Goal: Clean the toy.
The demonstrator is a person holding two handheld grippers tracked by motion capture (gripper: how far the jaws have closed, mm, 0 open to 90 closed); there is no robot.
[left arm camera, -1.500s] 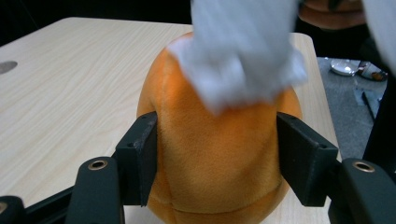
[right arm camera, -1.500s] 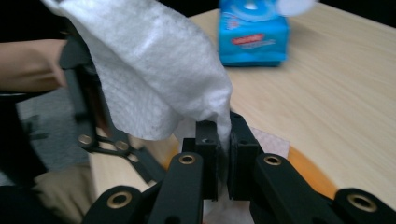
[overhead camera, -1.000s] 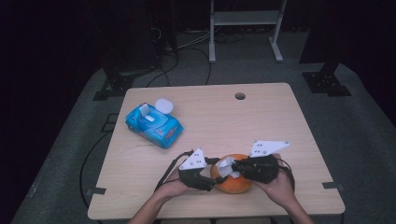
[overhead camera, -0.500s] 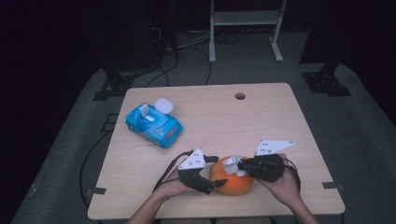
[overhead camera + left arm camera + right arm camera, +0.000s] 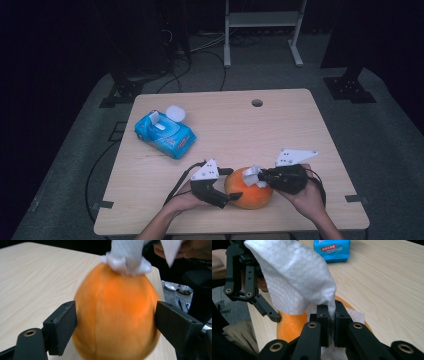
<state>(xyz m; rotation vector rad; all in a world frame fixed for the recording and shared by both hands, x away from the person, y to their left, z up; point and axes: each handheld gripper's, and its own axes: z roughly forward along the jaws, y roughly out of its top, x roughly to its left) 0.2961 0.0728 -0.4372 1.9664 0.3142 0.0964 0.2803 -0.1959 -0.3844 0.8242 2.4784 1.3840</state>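
Left gripper [image 5: 227, 184] jaws have just been opening, now straddling the orange ball [image 5: 116, 315] without pressing it. Right gripper [image 5: 331, 325] is pinching a white wipe [image 5: 294, 277] against the ball's top.

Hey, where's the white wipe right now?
In the high view the white wipe sits on top of the orange ball near the table's front edge, pinched in the right gripper.

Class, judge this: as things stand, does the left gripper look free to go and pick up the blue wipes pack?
Probably yes. The left gripper straddles the orange fruit with jaws apart, and bare table lies between it and the blue wipes pack.
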